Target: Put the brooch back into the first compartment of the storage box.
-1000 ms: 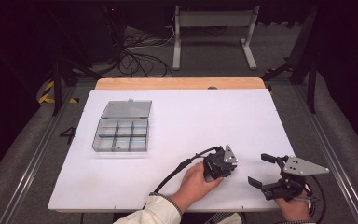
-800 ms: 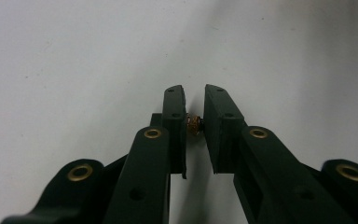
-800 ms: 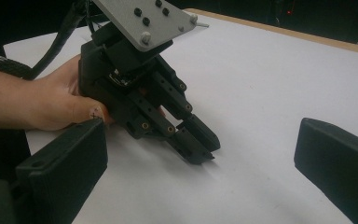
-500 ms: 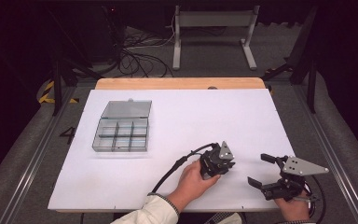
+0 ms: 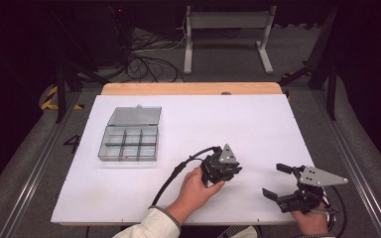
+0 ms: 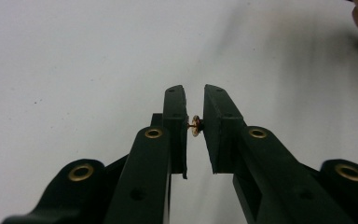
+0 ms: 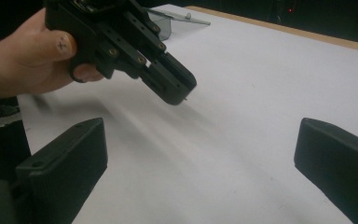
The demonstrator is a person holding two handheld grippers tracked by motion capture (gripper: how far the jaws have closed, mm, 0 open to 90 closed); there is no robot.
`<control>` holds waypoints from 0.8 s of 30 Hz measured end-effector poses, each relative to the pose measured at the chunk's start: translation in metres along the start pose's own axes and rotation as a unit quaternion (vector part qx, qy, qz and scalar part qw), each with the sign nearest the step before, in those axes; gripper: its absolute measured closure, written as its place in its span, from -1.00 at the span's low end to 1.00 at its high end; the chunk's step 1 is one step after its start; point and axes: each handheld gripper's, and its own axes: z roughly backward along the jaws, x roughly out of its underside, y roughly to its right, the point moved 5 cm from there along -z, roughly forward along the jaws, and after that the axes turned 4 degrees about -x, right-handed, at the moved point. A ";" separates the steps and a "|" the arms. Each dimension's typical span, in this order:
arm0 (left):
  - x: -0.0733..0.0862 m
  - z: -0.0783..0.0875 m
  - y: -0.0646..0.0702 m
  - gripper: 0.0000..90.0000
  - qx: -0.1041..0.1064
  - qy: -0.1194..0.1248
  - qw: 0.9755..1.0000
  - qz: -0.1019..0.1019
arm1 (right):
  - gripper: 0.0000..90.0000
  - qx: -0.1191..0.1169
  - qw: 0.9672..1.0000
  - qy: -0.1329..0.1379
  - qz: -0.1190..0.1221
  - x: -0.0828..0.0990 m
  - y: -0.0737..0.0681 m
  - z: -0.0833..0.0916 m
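Grippers numbered two: the left gripper (image 6: pixel 195 122) pinched one small brass screw (image 6: pixel 196 126); the right gripper's (image 5: pixel 279 180) jaws stood spread; one compartment box (image 5: pixel 129 140) lay far left.

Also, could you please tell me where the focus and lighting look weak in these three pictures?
High view: white table evenly lit, surroundings dark. Left gripper view: small brass part fairly sharp, near arms softer. Right gripper view: table streaked with blur, left hand-held gripper soft-edged.

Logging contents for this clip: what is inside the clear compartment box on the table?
In the high view the compartment box has its lid open, and its divided cells look empty. Anything tiny would be too small to tell.
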 end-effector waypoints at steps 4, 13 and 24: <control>0.000 0.010 -0.005 0.77 -0.003 0.006 1.000 0.000 | -0.93 -0.001 1.000 -0.001 -0.001 0.000 0.000 -0.001; 0.000 0.032 -0.012 0.77 -0.010 0.017 1.000 -0.002 | -0.93 0.000 1.000 -0.005 -0.002 0.001 0.000 -0.002; 0.003 0.055 -0.021 0.77 -0.024 0.023 0.999 -0.002 | -0.93 -0.002 1.000 -0.006 -0.003 0.001 -0.001 -0.003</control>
